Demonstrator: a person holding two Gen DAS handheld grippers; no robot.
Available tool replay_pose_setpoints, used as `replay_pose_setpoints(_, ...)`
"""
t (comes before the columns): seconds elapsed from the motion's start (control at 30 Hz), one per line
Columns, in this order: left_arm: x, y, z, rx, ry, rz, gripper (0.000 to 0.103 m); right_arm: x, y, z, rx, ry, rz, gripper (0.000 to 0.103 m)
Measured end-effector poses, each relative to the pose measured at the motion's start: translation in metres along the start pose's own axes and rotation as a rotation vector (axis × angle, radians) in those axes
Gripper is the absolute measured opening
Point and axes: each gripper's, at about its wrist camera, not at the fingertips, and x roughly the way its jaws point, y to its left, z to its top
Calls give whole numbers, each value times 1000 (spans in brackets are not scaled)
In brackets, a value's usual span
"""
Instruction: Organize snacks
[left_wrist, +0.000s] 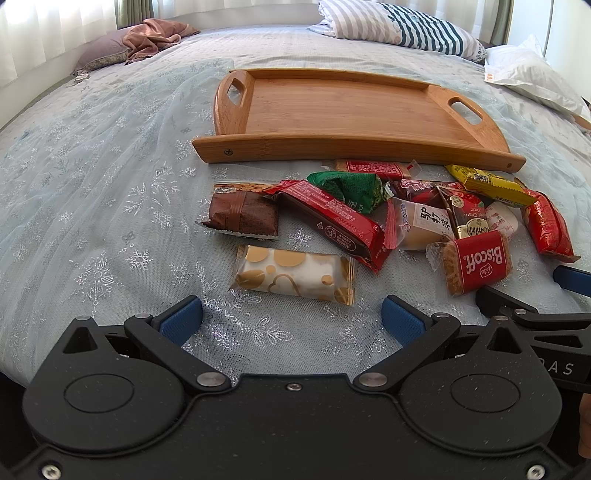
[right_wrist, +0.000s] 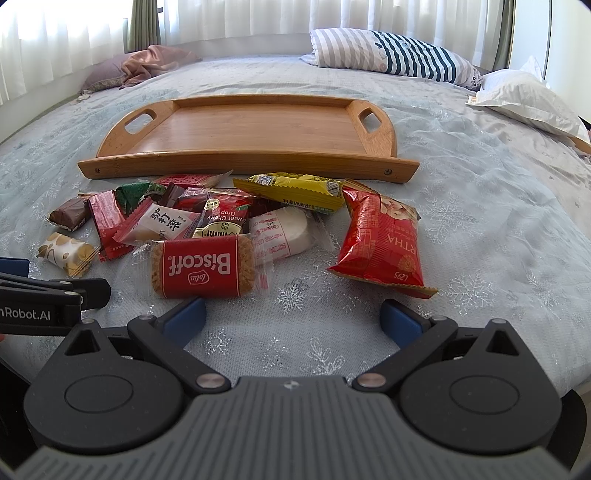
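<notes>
A heap of wrapped snacks lies on the bed in front of an empty wooden tray (left_wrist: 280, 147) (right_wrist: 258, 162). Nearest my left gripper (left_wrist: 291, 317) is a white and gold packet (left_wrist: 295, 275) (right_wrist: 66, 253), just beyond its open blue fingers. A brown cake bar (left_wrist: 242, 216) and a long red bar (left_wrist: 332, 221) lie behind it. My right gripper (right_wrist: 293, 317) stands open, its left finger beside the red Biscoff pack (right_wrist: 203, 269) (left_wrist: 476, 262). A red pouch (right_wrist: 380, 240) and a yellow packet (right_wrist: 295, 190) lie to its right. Neither gripper holds anything.
The bed has a pale blue snowflake cover (left_wrist: 92, 221). A striped pillow (left_wrist: 399, 27) and a white pillow (left_wrist: 532, 74) lie at the back right, a pink cloth (left_wrist: 155, 37) at the back left. The other gripper's black frame (right_wrist: 48, 299) shows at the left.
</notes>
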Motion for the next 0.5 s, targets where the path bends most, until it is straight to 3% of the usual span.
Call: replay_pose_setpoints(0.5, 0, 0, 0, 1, -1, 0, 103, 0, 0, -1, -2, -7, -1, 103)
